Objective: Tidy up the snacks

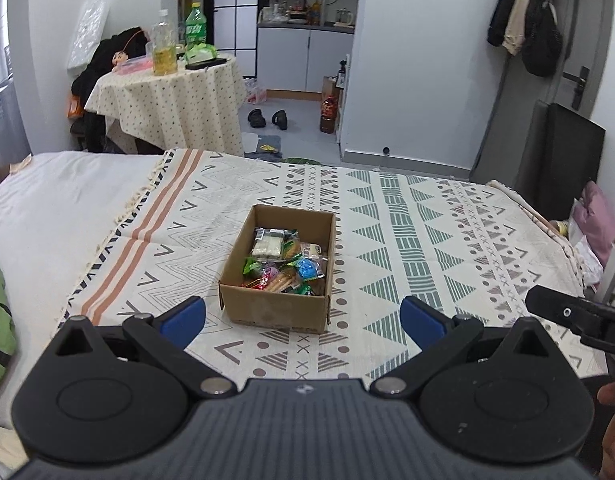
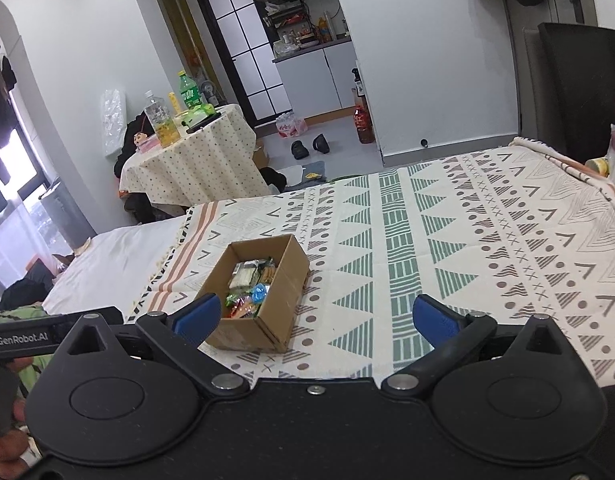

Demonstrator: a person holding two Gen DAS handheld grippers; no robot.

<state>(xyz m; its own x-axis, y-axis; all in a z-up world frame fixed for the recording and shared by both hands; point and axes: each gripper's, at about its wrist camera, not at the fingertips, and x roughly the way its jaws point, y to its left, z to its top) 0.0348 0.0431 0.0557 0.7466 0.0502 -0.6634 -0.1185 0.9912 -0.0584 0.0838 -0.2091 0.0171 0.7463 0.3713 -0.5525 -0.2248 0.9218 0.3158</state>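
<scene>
Spread over the bed (image 1: 59,200) in front of you is a patterned blanket (image 1: 407,240), and on it stands one open cardboard box (image 1: 275,308) with the snacks (image 1: 283,260) heaped inside. From your left tongs (image 1: 303,320) the box lies straight ahead and just beyond the blue fingertips (image 1: 183,320), with its long axis running away from you, short wall nearest. From your right tongs (image 2: 333,318) the same box (image 2: 243,328) sits ahead and to the left, its near corner close beside the left blue tip, turned so the long axis slants away to the right. Your left tongs look the nearer and better lined up, so I judge they are the ones to reach in over the near wall.

Both pairs of tongs stand wide apart and hold nothing.

Counting: one box; the wrapped packets in it are piled over each other, roughly eight to ten by my reading, and I cannot give you an exact number. One pale white block pack and a biscuit pack lie at the far end; green, blue and red wrappers crowd the near end. No snack shows loose on the blanket, so the sorting looks close to done or not yet unpacked.

Beyond the bed stands one round surface (image 1: 167,96) under a dotted cloth, carrying two bottles (image 1: 163,44).
</scene>
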